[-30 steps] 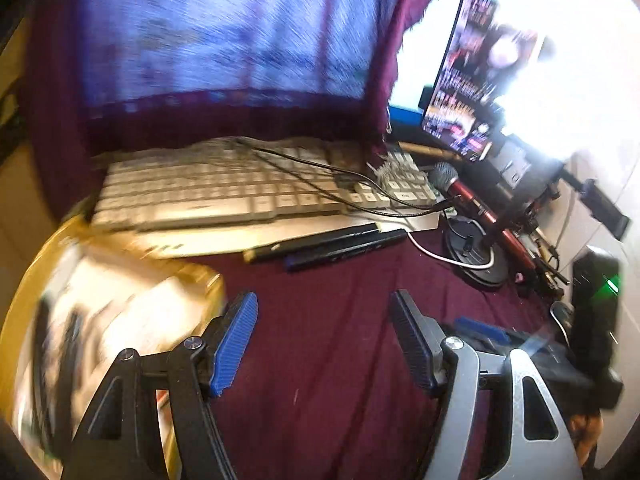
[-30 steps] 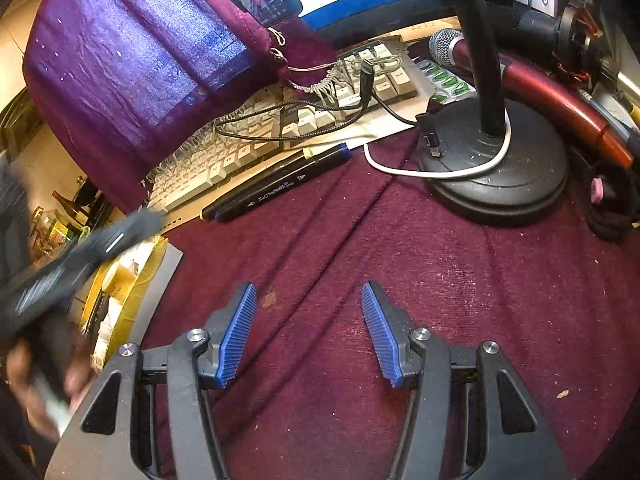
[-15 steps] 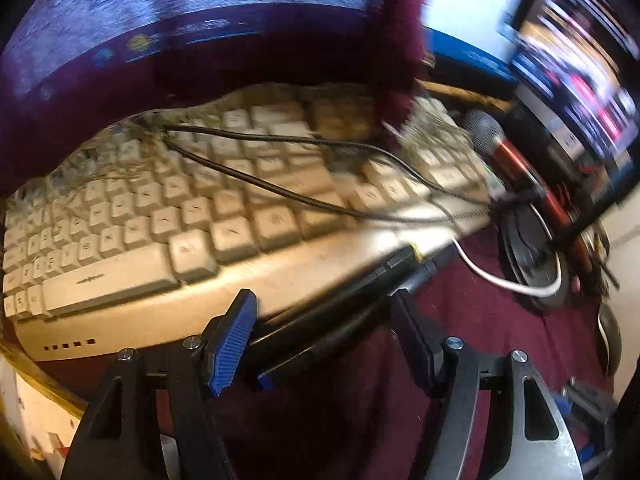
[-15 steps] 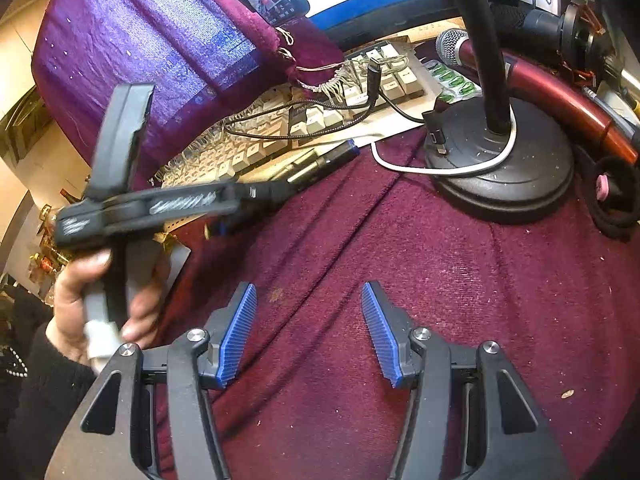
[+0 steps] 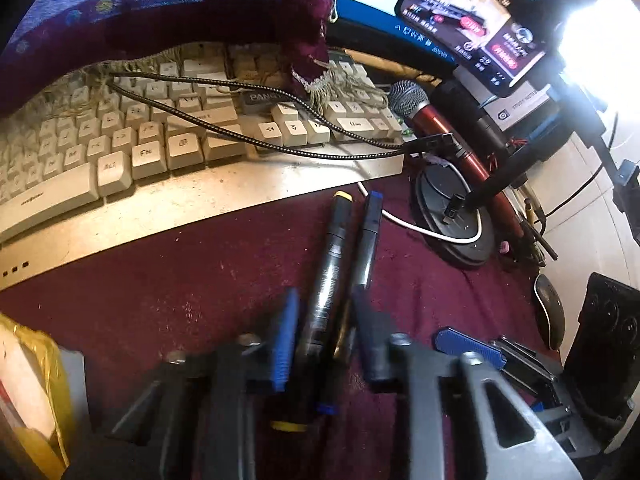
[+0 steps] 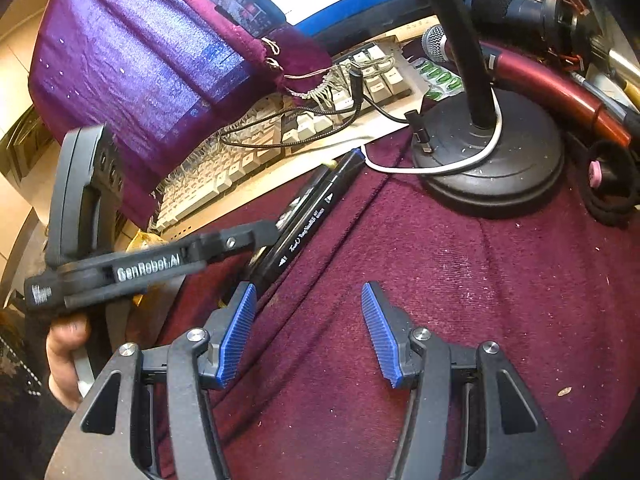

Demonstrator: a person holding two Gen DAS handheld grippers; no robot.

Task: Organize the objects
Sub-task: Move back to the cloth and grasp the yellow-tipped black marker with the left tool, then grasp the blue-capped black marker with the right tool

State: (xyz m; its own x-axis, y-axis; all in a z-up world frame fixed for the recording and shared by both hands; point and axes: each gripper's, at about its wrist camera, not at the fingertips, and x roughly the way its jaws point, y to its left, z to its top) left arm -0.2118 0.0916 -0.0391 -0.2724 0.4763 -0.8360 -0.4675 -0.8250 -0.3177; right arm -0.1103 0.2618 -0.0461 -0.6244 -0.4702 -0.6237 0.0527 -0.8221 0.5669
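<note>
1. Dark red cloth spread over the desk, nubbly, creased in long folds and flecked with crumbs.
2. Two black markers side by side on that cloth, touching along their length, just in front of the keyboard; one with a yellow end, the other with a blue end.
3. Left gripper down over the near ends of the markers, blue pads pressed in against both of them, pinching the pair; blurred in its own view. Seen from the right wrist as a black tool held by a hand in a dark sleeve.
4. Right gripper hovering above bare cloth, jaws spread wide, nothing between them.
5. Cream keyboard grubby, partly draped by a purple fringed shawl; braided black cables trailing across the keys.
6. To the right of the markers, a round black stand base with a white cable looped round it; a red microphone lying behind.
7. Lit phone screen propped up at the back, strong glare beside it.
8. Yellow packaging at the cloth's left edge.
</note>
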